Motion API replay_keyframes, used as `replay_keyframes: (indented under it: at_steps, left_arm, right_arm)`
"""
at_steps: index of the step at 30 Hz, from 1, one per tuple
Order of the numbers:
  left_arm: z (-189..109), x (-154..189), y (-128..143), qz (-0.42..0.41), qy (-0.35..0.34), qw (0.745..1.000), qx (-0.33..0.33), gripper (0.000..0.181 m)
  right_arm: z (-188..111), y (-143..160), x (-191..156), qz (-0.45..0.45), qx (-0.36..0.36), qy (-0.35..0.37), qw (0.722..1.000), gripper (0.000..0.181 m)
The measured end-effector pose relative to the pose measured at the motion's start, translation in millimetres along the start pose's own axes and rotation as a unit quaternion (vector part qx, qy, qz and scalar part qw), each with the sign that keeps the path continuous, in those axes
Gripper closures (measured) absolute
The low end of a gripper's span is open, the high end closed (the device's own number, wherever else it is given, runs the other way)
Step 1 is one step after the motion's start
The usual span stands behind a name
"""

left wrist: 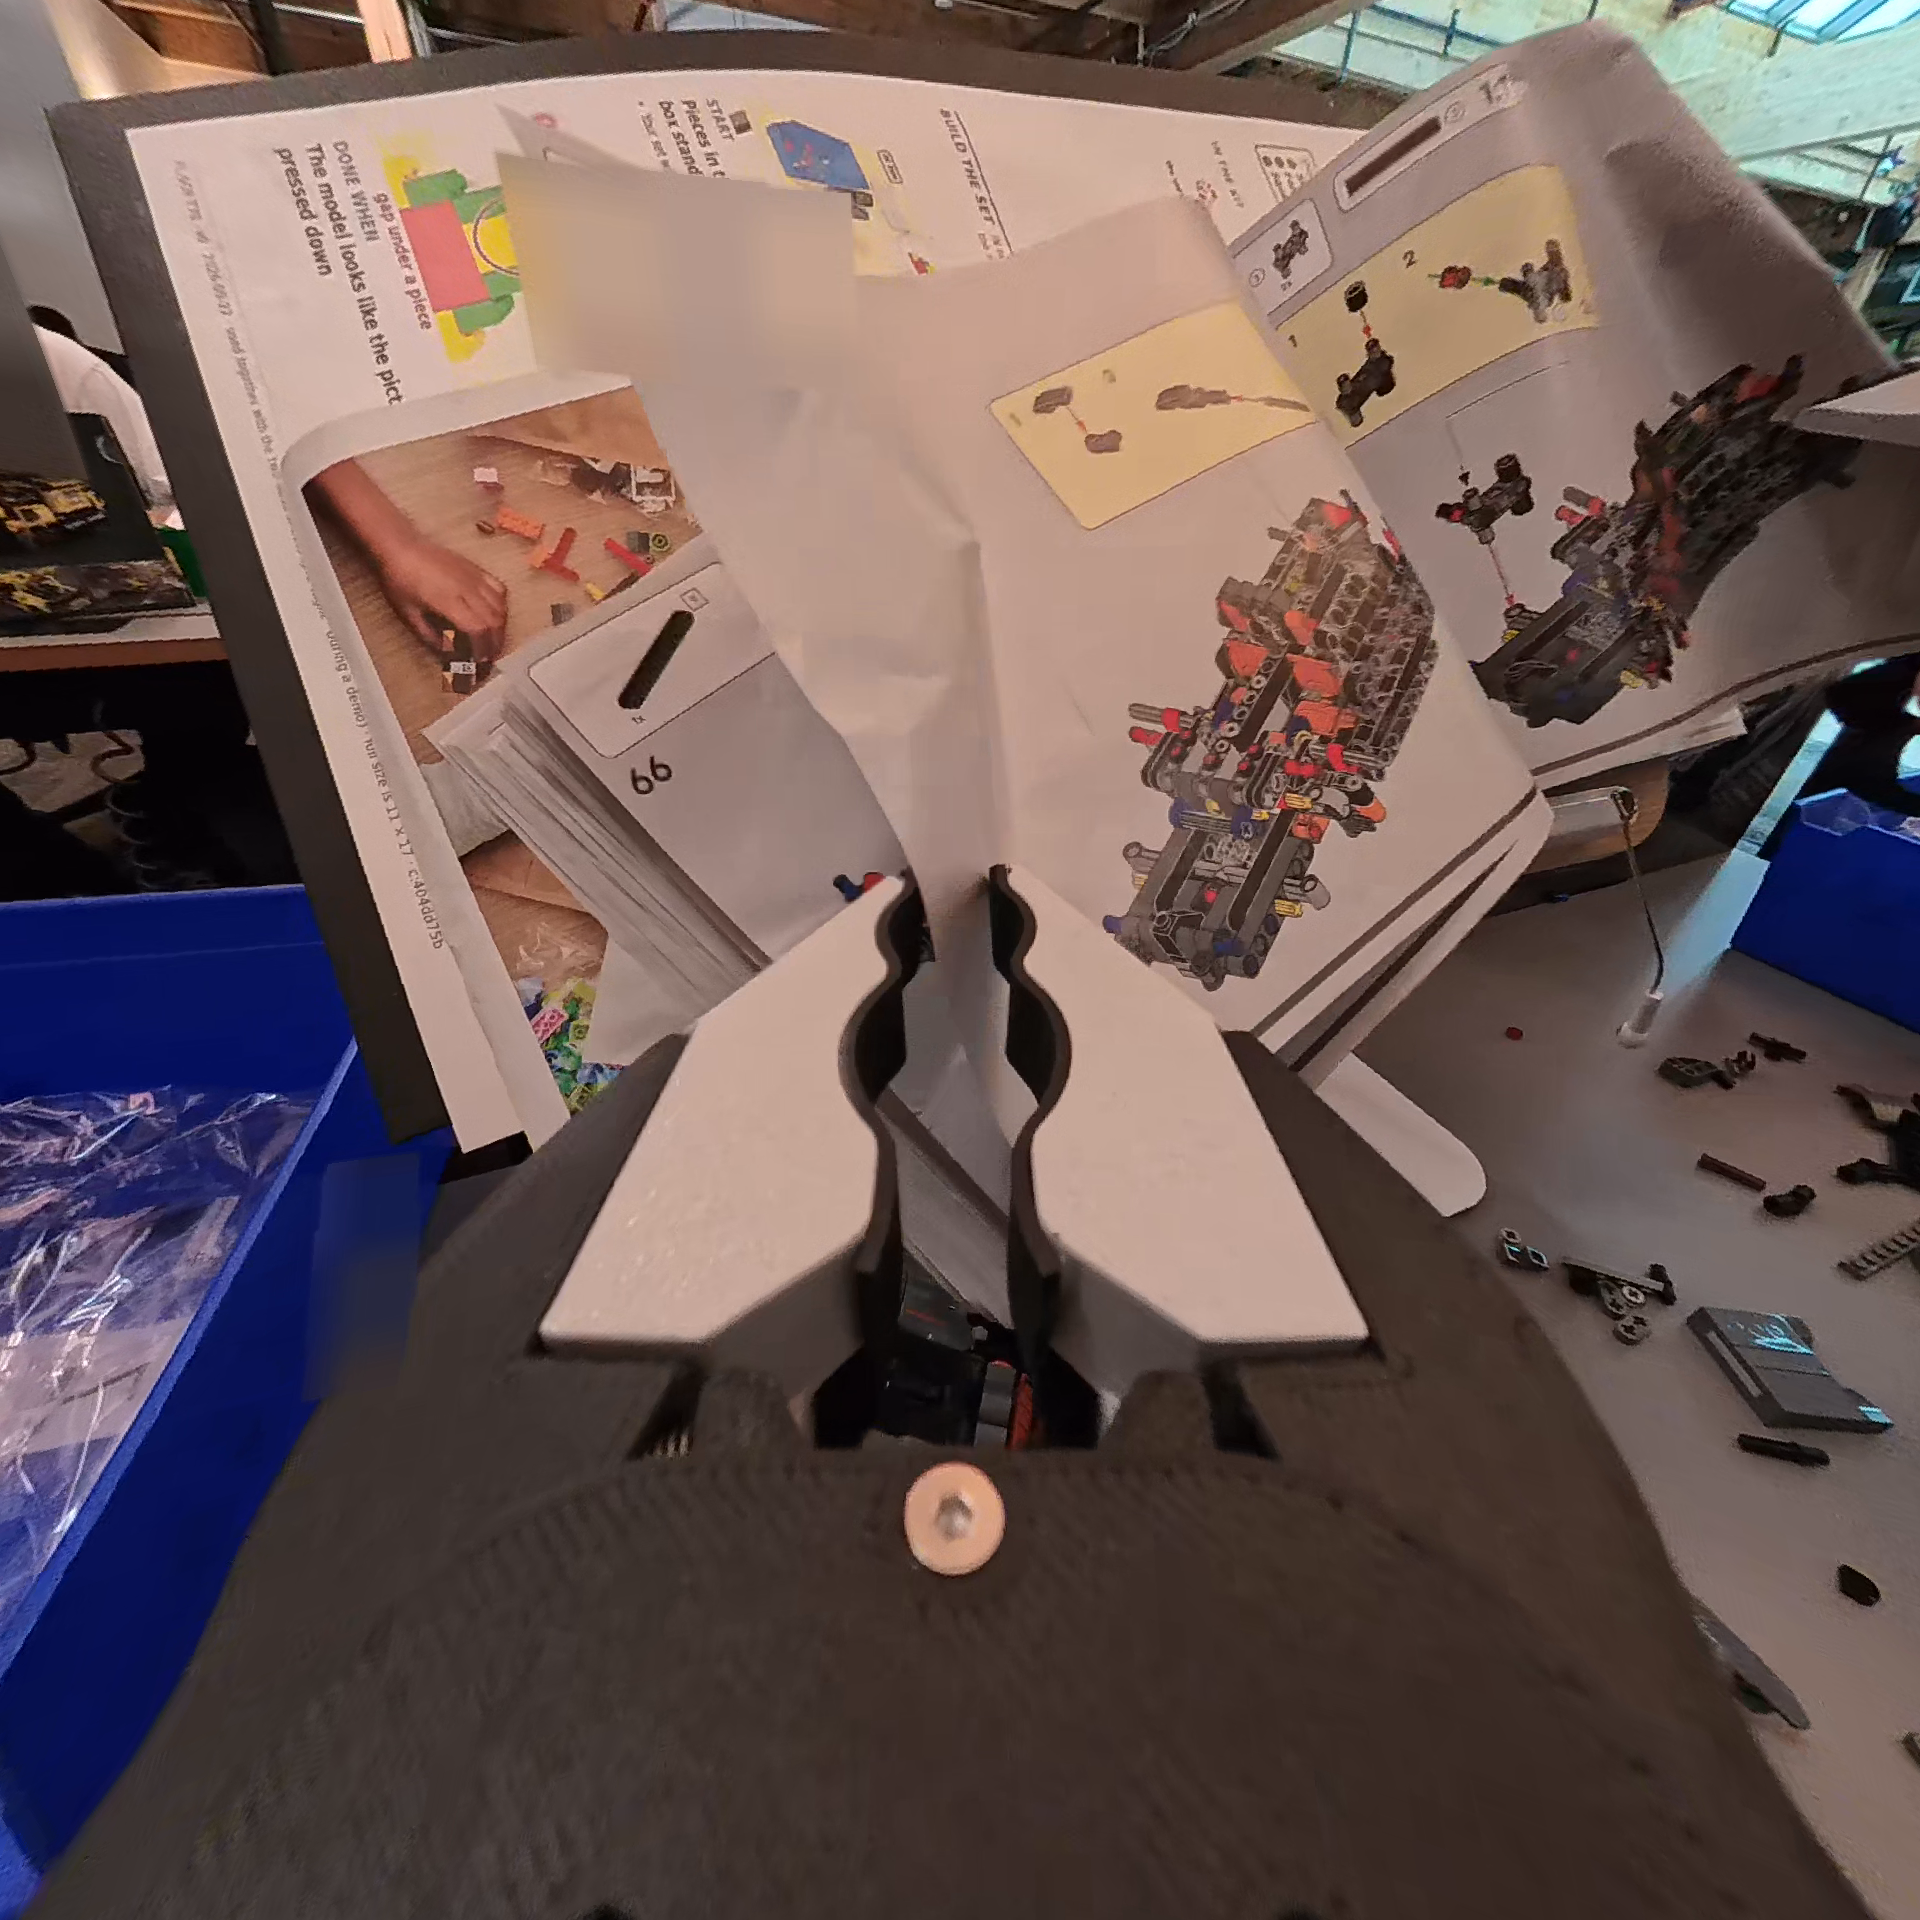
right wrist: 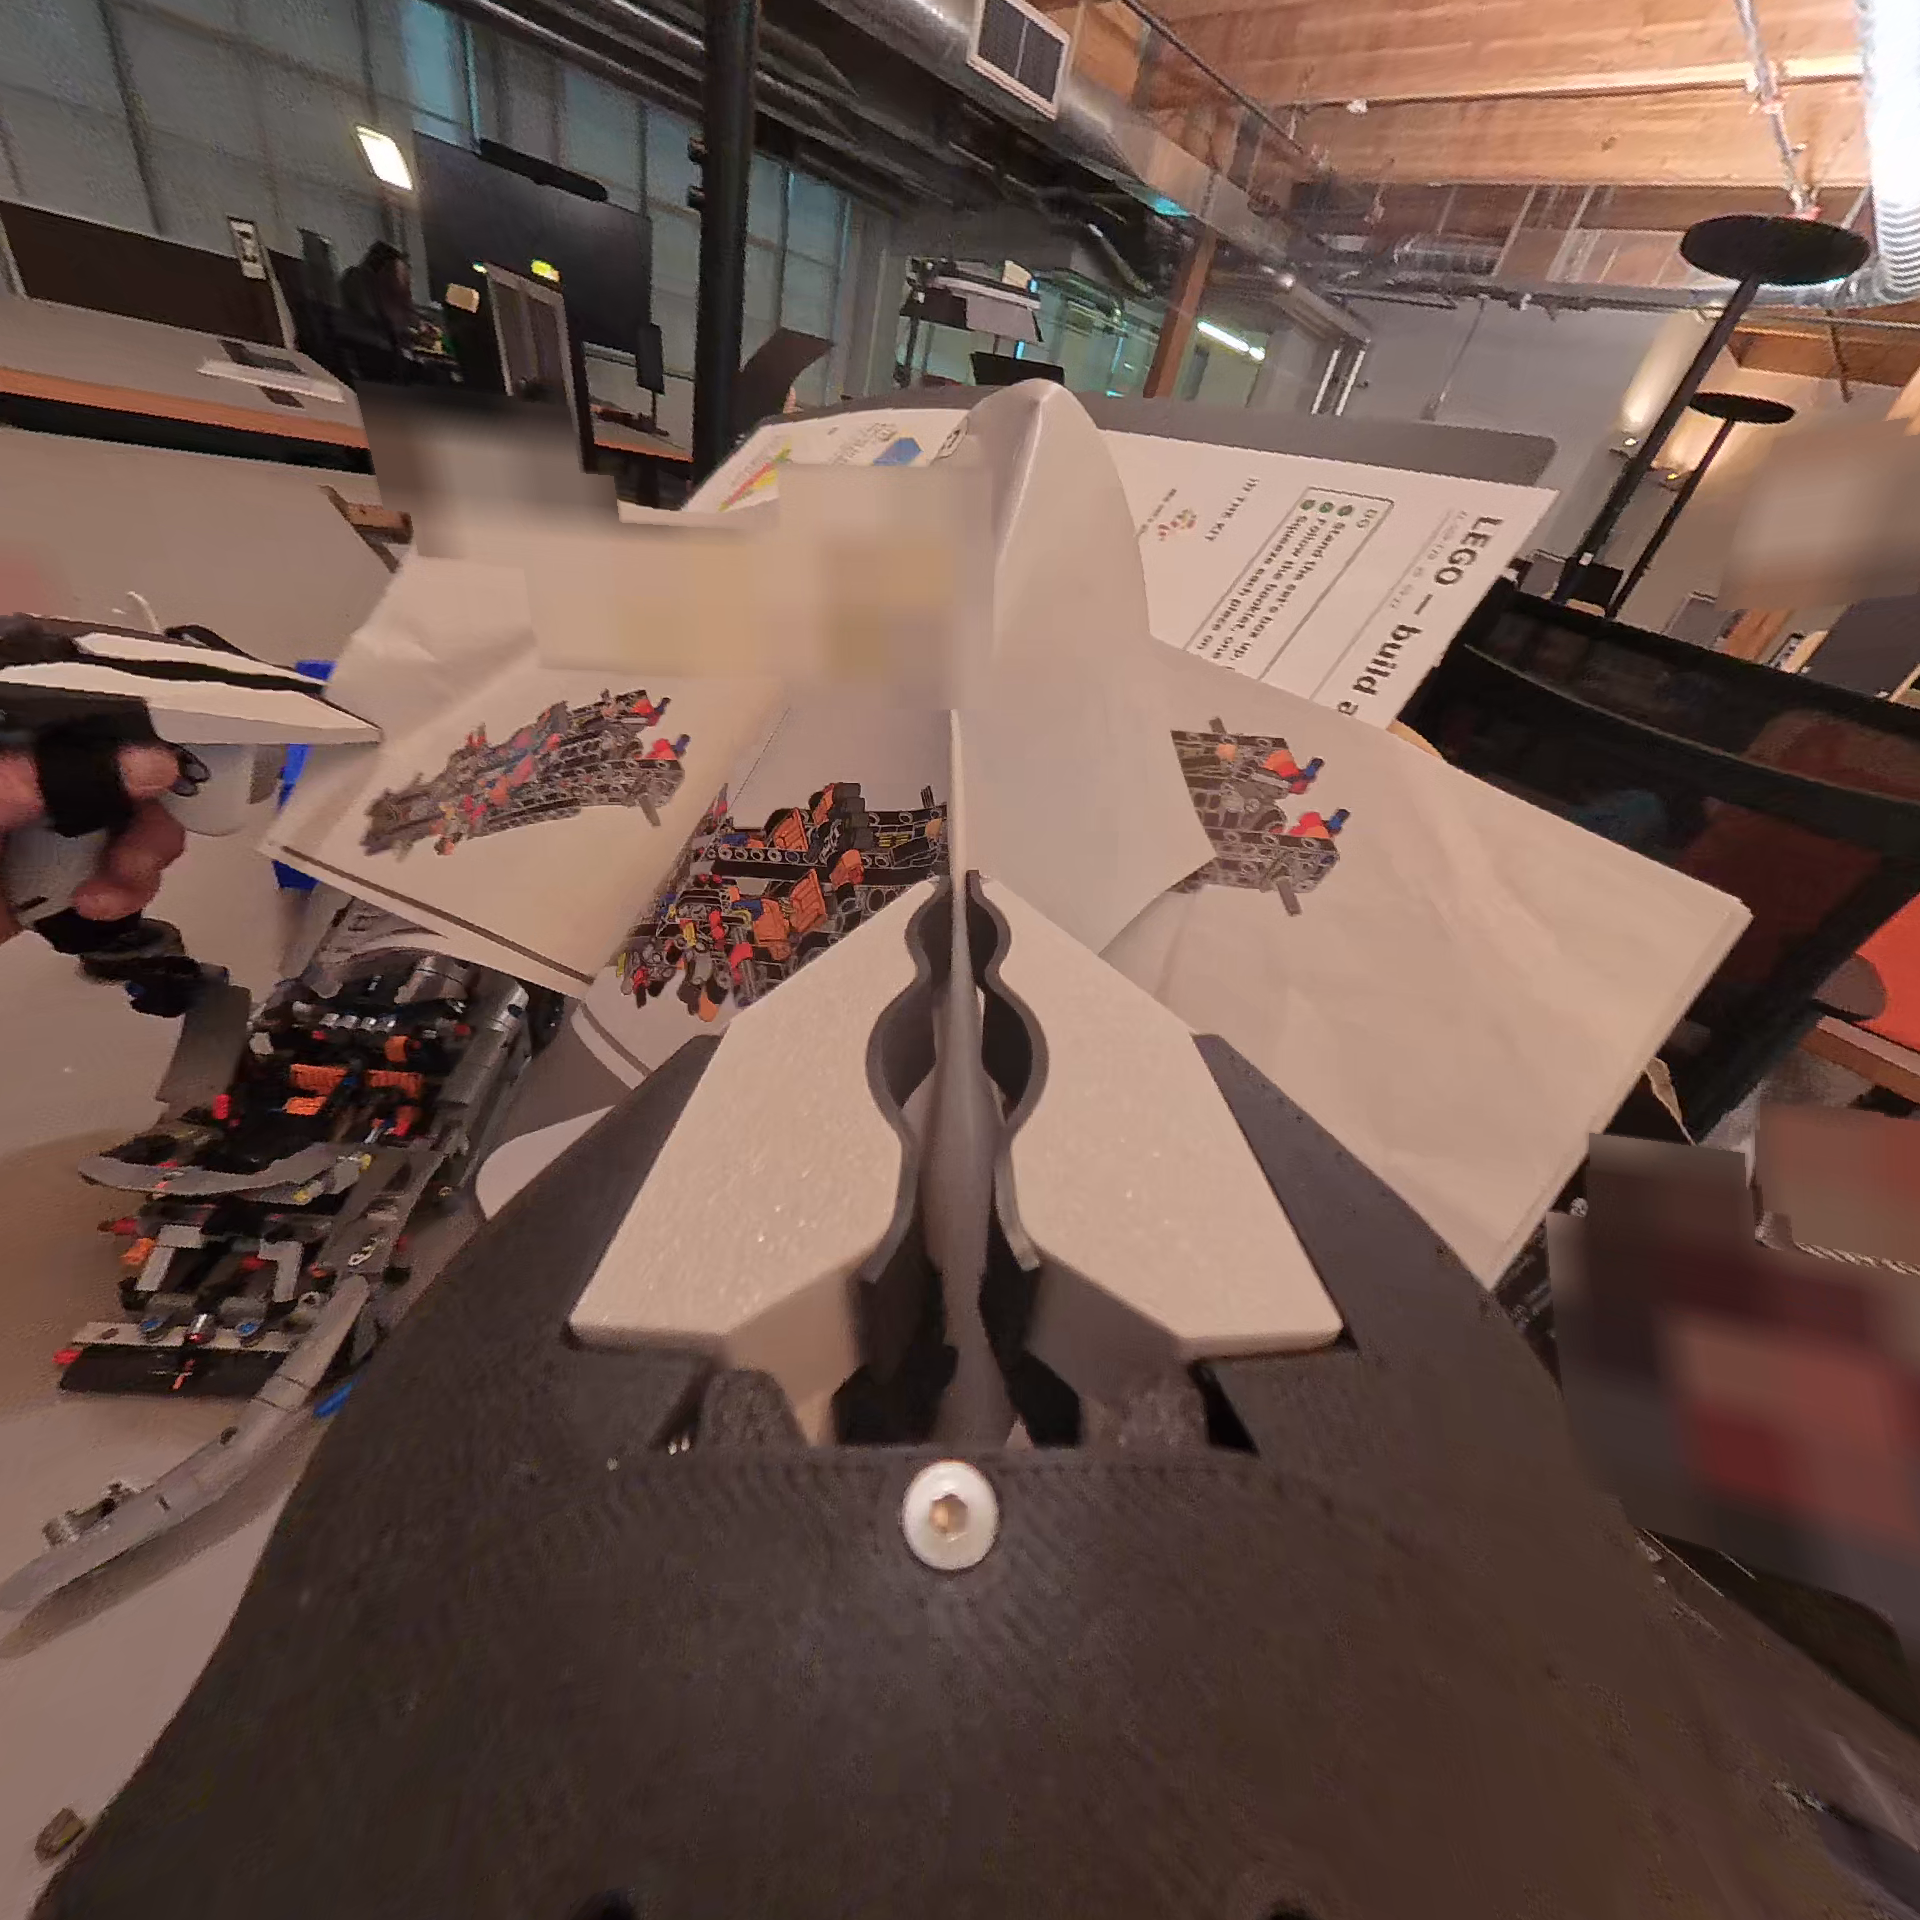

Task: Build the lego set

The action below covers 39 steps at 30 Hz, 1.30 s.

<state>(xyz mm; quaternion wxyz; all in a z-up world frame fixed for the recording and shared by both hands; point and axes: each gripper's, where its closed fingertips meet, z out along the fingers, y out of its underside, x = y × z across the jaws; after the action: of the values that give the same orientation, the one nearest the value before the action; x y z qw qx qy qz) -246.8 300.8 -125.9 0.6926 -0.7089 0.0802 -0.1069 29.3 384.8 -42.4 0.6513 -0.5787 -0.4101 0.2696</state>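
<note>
A blue bin [left wrist: 156, 1299] of plastic bags runs off the left edge. The booklet [left wrist: 1143, 582] covers most of the printed sheet [left wrist: 312, 364] behind it. Small dark pieces [left wrist: 1621, 1278] at right are too small to tell apart. The half-built model [right wrist: 260, 1174] is partly hidden under the booklet.

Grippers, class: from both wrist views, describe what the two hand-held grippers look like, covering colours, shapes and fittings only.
Both match. The left gripper and the right gripper each have two pale grey angular fingers with wavy black inner pads, set in a textured black body with a silver screw in the middle. In the right wrist view, the hand on the left gripper wears a black strap.
</note>
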Motion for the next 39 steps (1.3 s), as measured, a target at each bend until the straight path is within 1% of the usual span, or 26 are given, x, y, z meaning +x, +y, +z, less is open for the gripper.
replay_keyframes:
  at_steps: [4, 9, 11, 14, 17, 21, 24, 26, 27, 29, 32, 33, 35, 36, 37, 38, 39]
  left_arm:
    - [-1.7, -8.2, -1.8, -0.01, -0.024, 1.0, 0.003, 0.157]
    - [-6.8, -11.7, -16.6, -0.001, -0.053, 0.998, 0.028, 0.125]
    - [-7.8, -5.1, -24.3, 0.024, -0.056, 0.997, 0.036, 0.117]
    - [-6.8, 17.8, -35.9, 0.078, -0.043, 0.995, 0.044, 0.112]
    - [-2.8, 52.2, -41.9, 0.163, -0.023, 0.986, 0.039, 0.105]
    - [7.3, 100.0, -35.5, 0.272, -0.001, 0.962, 0.014, 0.098]
    - [14.5, 122.9, -24.6, 0.307, 0.015, 0.952, -0.005, 0.096]
    - [18.0, 132.2, -17.4, 0.311, 0.028, 0.95, -0.014, 0.095]
    - [19.7, 134.3, -14.1, 0.308, 0.031, 0.951, -0.019, 0.093]
    - [22.7, 137.6, -7.8, 0.309, 0.038, 0.95, -0.03, 0.089]
    - [25.6, 140.5, -1.6, 0.304, 0.044, 0.951, -0.038, 0.087]
    - [26.4, 141.4, 0.4, 0.303, 0.047, 0.951, -0.04, 0.086]
    - [27.2, 143.3, 2.4, 0.3, 0.051, 0.952, -0.04, 0.086]
    - [27.3, 143.5, 2.7, 0.296, 0.052, 0.953, -0.04, 0.086]
    - [27.1, 143.6, 2.3, 0.289, 0.054, 0.955, -0.038, 0.089]
    - [26.3, 143.2, 0.9, 0.278, 0.056, 0.958, -0.034, 0.093]
    - [24.3, 143.1, -2.2, 0.266, 0.06, 0.962, -0.025, 0.102]
  right_arm:
    - [1.4, -6.0, -12.1, -0.002, 0.006, -0.017, 1.0, 0.181]
    - [3.4, -11.8, -25.3, 0.004, 0.013, -0.039, 0.999, 0.181]
    - [4.1, -13.4, -29.9, 0.01, 0.016, -0.048, 0.999, 0.181]
    - [4.6, -16.3, -35.5, 0.022, 0.021, -0.06, 0.998, 0.181]
    - [5.5, -18.6, -41.4, 0.029, 0.025, -0.07, 0.997, 0.181]
    - [7.7, -23.8, -56.0, 0.055, 0.033, -0.098, 0.993, 0.181]
    - [10.1, -26.5, -67.4, 0.057, 0.033, -0.111, 0.992, 0.179]
    - [11.3, -28.5, -76.7, 0.058, 0.034, -0.126, 0.99, 0.172]
    - [11.5, -30.8, -84.7, 0.065, 0.037, -0.144, 0.987, 0.162]
    - [9.9, -37.5, -109.1, 0.077, 0.046, -0.204, 0.975, 0.137]
    - [5.3, -34.6, -154.1, 0.048, 0.032, -0.294, 0.954, 0.109]
    - [2.7, -28.5, -169.4, 0.031, 0.016, -0.324, 0.946, 0.106]
    - [-6.4, -14.8, -196.9, -0.001, -0.015, -0.384, 0.923, 0.109]
    - [-8.4, -10.6, -204.3, -0.012, -0.02, -0.397, 0.918, 0.106]
    - [-7.3, -7.9, -206.1, -0.022, -0.022, -0.395, 0.918, 0.107]
    - [-6.2, -6.4, -205.3, -0.028, -0.021, -0.392, 0.919, 0.108]
    - [-5.7, -6.0, -202.4, -0.028, -0.022, -0.388, 0.921, 0.108]
